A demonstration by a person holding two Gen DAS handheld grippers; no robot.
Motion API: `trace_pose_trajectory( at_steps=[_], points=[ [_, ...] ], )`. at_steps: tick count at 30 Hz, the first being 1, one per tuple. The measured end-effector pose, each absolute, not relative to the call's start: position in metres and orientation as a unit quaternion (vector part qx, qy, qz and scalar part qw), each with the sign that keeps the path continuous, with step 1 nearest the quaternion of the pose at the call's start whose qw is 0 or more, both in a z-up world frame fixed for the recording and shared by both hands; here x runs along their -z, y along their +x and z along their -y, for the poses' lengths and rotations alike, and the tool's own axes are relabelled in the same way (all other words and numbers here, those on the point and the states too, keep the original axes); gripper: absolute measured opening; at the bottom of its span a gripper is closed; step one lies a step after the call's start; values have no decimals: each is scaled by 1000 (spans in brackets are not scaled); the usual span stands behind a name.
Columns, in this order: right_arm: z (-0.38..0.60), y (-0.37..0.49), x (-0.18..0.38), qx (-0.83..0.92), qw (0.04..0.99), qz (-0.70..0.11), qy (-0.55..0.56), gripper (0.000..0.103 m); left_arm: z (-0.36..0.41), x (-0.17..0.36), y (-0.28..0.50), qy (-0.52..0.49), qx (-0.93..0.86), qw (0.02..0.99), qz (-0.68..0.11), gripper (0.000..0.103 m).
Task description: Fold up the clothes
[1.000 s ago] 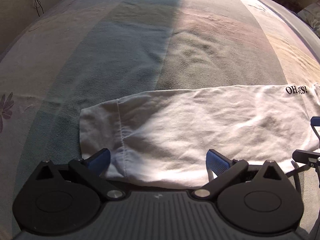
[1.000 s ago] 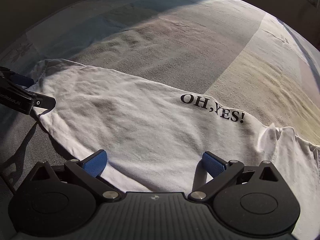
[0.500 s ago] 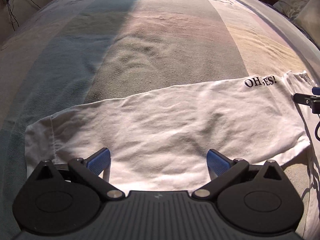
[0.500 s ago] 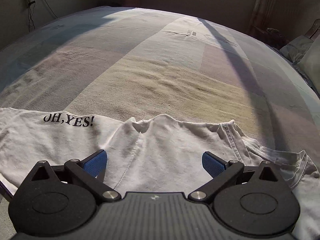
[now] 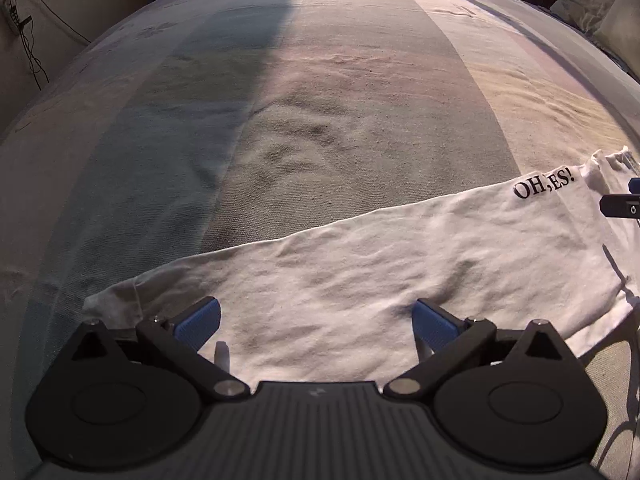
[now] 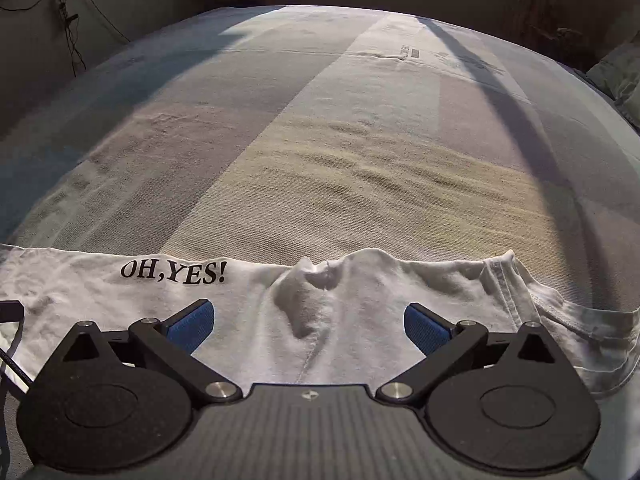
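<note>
A white T-shirt (image 5: 380, 264) lies folded into a long strip across the near part of the bed, with black "OH,YES!" lettering (image 6: 173, 272) near its far edge. My left gripper (image 5: 316, 320) hovers open over the strip's left half, blue pads wide apart and nothing between them. My right gripper (image 6: 310, 322) is open above the bunched sleeve and collar end of the T-shirt (image 6: 360, 300). In the left wrist view a tip of the right gripper (image 5: 622, 204) shows at the right edge, beside the lettering.
The striped bedspread (image 5: 320, 100) stretches far beyond the shirt, lightly wrinkled, with a shadow band across it. Pillows (image 5: 600, 8) lie at the far right. Cables (image 6: 68, 28) hang on the wall at the far left.
Both grippers have swung to the right along the shirt: the left now faces the strip's middle, the right has left the lettering for the sleeve and collar end. Both stay open.
</note>
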State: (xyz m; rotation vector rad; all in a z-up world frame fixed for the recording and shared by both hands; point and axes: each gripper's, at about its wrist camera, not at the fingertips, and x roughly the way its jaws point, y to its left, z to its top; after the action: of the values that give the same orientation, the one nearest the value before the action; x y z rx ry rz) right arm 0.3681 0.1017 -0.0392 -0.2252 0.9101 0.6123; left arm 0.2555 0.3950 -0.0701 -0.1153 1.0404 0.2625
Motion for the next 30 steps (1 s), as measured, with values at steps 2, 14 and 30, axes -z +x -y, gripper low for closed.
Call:
trace_pose_trajectory(
  at_steps=[2, 14, 30],
  points=[
    [-111, 374, 44, -291, 846, -433, -111, 103, -407, 74, 251, -76, -134, 855, -495, 103],
    [-148, 402, 61, -287, 834, -453, -130, 103, -417, 75, 254, -87, -144, 847, -504, 103],
    [-66, 365, -1, -310, 857, -397, -113, 103, -340, 25, 256, -1, -122, 873, -473, 102]
  ],
)
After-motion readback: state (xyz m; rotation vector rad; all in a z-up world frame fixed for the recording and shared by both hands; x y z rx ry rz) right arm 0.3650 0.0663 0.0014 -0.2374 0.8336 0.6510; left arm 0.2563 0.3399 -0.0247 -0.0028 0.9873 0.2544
